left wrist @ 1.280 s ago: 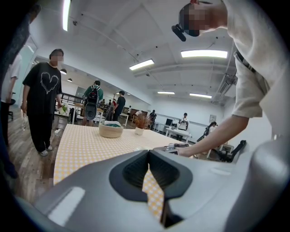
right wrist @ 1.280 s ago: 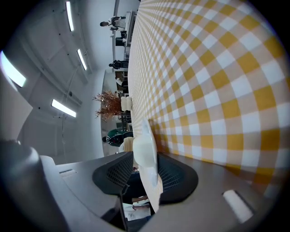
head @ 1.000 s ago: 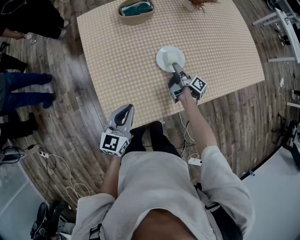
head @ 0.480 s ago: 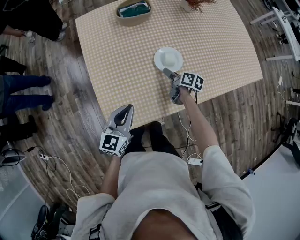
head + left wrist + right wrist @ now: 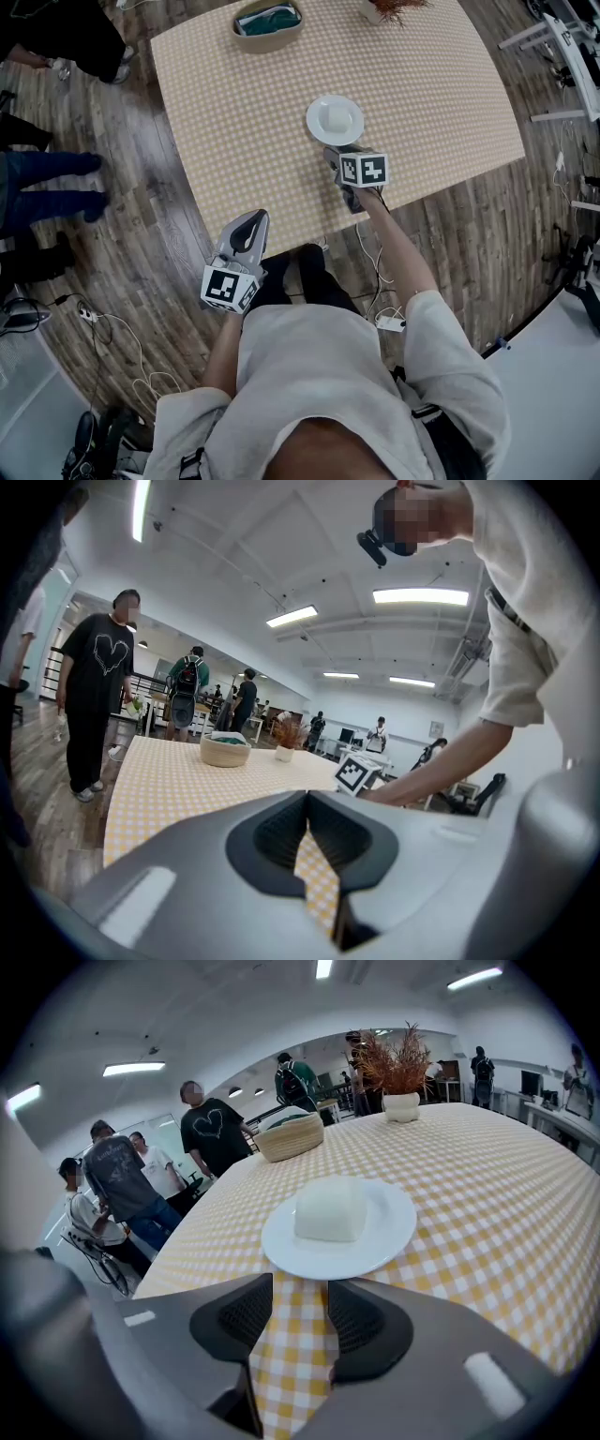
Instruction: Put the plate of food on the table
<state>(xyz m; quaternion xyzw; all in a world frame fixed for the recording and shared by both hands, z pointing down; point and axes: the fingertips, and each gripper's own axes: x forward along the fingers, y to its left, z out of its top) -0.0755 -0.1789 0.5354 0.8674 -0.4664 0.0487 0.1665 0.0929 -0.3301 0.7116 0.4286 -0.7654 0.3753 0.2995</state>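
1. Desk (image 5: pixel 253 122): covered with a yellow-and-white checked cloth, standing on a wood-plank floor (image 5: pixel 141 234).
2. Bystanders (image 5: pixel 47 183): legs and shoes were in view on the floor off the desk's left edge. The gripper views showed several people standing further back in the room.
3. Left gripper (image 5: pixel 255 217) (image 5: pixel 307 803): held off the desk, just outside its near edge toward the near left corner, and tilted up along the desk top. Its fingers (image 5: pixel 267 836) were pressed together at the tips with nothing between them. Only a thin slit of checked cloth showed through lower down.
4. Right gripper (image 5: pixel 331 151) (image 5: pixel 300 1288): held low over the desk between the near edge and the plate, pointing at the plate. Its fingers (image 5: pixel 356 1321) were spread and closing, with only bare cloth between them. The fingertips were just short of the plate's near rim and not touching it.
5. Woven basket (image 5: pixel 269 21) (image 5: pixel 289 1136): at the far edge, toward the far left corner, with something green inside.
6. White plate (image 5: pixel 335 119) (image 5: pixel 375 1241): resting flat on the desk, about midway between the left and right edges, free of both grippers.
7. White pot (image 5: pixel 375 9) (image 5: pixel 401 1106): at the far edge, right of the basket, holding dried reddish-brown stems.
8. Food (image 5: pixel 334 115) (image 5: pixel 330 1208): one pale, rounded block lying in the middle of the plate.
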